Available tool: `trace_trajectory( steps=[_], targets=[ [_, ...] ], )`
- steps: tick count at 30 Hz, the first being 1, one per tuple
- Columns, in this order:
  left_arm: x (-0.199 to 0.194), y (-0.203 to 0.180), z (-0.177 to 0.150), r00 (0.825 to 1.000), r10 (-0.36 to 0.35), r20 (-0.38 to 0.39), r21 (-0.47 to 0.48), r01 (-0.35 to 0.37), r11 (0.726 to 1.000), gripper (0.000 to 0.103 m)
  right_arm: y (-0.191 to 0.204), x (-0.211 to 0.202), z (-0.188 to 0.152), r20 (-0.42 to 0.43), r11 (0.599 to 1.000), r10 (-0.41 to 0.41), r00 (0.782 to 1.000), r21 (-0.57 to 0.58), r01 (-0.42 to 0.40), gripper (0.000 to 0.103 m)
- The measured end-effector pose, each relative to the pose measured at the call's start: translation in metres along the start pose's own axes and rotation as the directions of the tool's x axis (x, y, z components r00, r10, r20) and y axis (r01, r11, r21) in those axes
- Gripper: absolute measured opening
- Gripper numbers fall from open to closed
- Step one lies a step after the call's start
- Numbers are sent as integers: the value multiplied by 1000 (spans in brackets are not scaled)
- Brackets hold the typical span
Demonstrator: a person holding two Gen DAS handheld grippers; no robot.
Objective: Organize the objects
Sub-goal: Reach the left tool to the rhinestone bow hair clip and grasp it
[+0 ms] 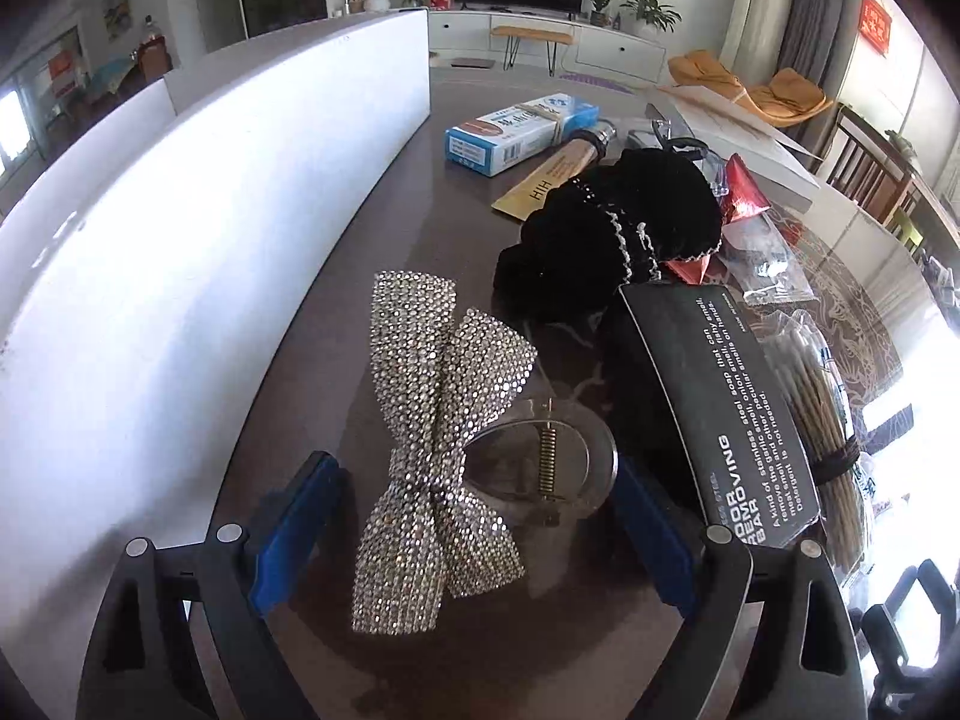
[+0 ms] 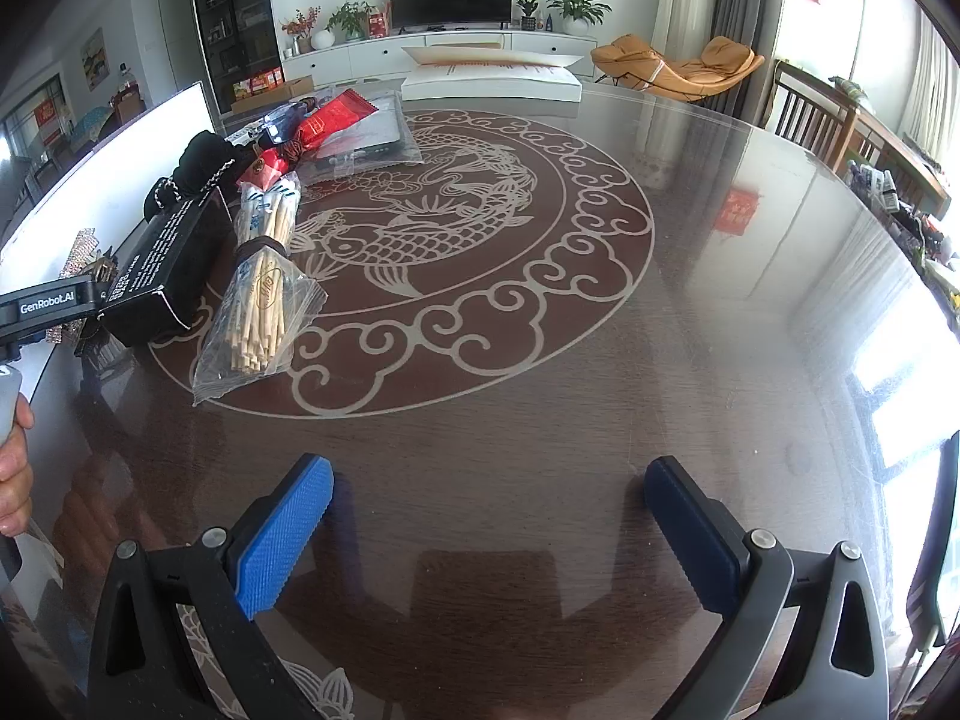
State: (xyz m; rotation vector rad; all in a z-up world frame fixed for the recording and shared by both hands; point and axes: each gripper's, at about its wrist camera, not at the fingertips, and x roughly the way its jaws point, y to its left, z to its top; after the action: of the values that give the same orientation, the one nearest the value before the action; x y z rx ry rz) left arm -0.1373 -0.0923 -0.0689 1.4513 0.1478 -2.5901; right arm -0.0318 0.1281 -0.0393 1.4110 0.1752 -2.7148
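Note:
A rhinestone bow (image 1: 432,450) fixed to a clear plastic hair clip (image 1: 558,456) lies on the dark table. My left gripper (image 1: 474,516) is open around it, pointing steeply down, one blue pad on each side. The left pad stands clear of the bow; the right pad is close to the clip's edge. Just right of the clip lies a black odor-bar box (image 1: 720,414), with a black velvet hair piece (image 1: 612,228) behind it. My right gripper (image 2: 489,516) is open over bare table (image 2: 600,390), nothing between its fingers. The left gripper's body (image 2: 48,306) and a hand (image 2: 12,468) show at that view's left edge.
A white panel (image 1: 180,240) walls off the left side. A bag of chopsticks (image 2: 264,300) lies beside the black box (image 2: 168,264). Farther back are a blue box (image 1: 522,132), a gold tube (image 1: 558,174), a red packet (image 2: 330,117) and a white box (image 2: 492,84).

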Motion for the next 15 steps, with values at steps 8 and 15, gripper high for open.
trace_trajectory(
  steps=[8, 15],
  targets=[
    [0, 1, 2, 999, -11, 45, 58, 9, 998, 88, 0, 0, 0, -1, 1000, 3, 1000, 3, -3, 103],
    [-14, -2, -11, 995, -47, 85, 100, 38, 994, 52, 0, 0, 0, -2, 1000, 3, 1000, 3, -3, 103]
  ],
)
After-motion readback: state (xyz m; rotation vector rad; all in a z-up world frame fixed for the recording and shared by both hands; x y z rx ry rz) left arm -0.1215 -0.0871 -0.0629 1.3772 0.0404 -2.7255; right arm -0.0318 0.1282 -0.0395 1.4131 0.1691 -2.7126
